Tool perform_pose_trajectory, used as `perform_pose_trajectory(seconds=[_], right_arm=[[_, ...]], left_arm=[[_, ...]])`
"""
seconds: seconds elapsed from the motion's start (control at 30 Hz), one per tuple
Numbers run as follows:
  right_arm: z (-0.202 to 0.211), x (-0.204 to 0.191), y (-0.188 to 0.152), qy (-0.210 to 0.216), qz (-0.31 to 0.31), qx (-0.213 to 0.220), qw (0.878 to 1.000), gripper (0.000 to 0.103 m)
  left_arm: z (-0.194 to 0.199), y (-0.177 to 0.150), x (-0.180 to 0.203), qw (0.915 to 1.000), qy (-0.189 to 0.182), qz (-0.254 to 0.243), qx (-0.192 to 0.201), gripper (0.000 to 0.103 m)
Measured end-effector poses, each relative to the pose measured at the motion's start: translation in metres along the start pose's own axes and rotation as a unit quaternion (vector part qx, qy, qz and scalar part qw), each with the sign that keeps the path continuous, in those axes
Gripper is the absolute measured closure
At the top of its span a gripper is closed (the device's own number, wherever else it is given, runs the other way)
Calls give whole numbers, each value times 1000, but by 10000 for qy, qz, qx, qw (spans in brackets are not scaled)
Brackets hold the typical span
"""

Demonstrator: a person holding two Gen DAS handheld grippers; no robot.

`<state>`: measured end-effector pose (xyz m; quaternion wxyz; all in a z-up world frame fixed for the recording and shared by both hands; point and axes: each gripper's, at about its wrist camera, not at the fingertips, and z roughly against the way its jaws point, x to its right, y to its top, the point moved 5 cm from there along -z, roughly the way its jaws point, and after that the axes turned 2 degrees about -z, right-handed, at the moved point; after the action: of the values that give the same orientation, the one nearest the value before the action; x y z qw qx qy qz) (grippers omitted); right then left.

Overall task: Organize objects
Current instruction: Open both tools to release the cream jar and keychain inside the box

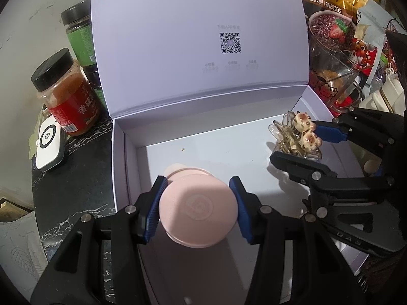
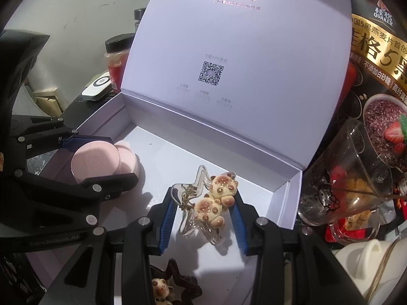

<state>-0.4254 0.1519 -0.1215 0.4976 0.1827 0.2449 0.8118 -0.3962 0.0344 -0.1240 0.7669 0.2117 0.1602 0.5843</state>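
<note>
Through my left wrist view, my left claw (image 1: 198,207) is clamped on the pink round case (image 1: 198,208), a blue pad pressed to each side of it. I hold it over the near left part of the open white box (image 1: 119,157), whose lid stands upright at the back. Off to the right, my right claw (image 1: 309,143) holds the clear hair clip (image 1: 295,137) with its two little bear charms over the box's right side. Jars and a small white device sit on the dark desk (image 1: 76,185) outside the box.

Through my right wrist view, the right claw (image 2: 203,213) is closed on the hair clip (image 2: 203,203), the pads pinching its sides above the box floor (image 2: 162,157). My left claw (image 2: 96,160) with the pink case (image 2: 95,161) is at the left. A second, dark clip (image 2: 178,282) lies below, near my claw's frame.

I judge I'm at the placing step, both items carried into the box but not yet let go. Next I should lower each until it rests on the floor, keeping them apart, then ease the pads open and lift straight out so the clip's teeth don't snag.
</note>
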Motion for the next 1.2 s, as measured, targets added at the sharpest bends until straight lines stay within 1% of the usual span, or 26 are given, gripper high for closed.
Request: perform_pose_trajectory(seconds=[0.47,0.57,0.6,0.73,0.93,1.03,1.07,1.13,1.2], right_arm=[[0,0,-1,8,-5,-35,10000,59],[0,-1,-2,2,-1,-50,10000,56],[1,0,-2,-50,-4,-41,10000,53],[4,1,-1,-43,-24,23,10000,49],[14,-3,1,-78,62,164,9998,48],[23,-3,3,-79,51,247,9997,48],[26,-4,3,-79,47,277,9996,48],[32,-3,5,-81,39,349,9993,47],[38,-2,7,-88,18,414,9991,45]], left_arm=[[6,-4,2,10000,42,60,6,54],[9,-5,3,9999,144,61,2,54],[10,-5,3,9998,178,62,-9,54],[17,-7,2,9997,207,162,-5,54],[31,-11,3,9995,234,222,31,53],[41,-11,4,9993,309,197,116,53],[42,-9,-1,9991,331,195,154,53],[48,-4,2,9989,367,203,222,52],[58,-4,-7,9986,381,226,274,52]])
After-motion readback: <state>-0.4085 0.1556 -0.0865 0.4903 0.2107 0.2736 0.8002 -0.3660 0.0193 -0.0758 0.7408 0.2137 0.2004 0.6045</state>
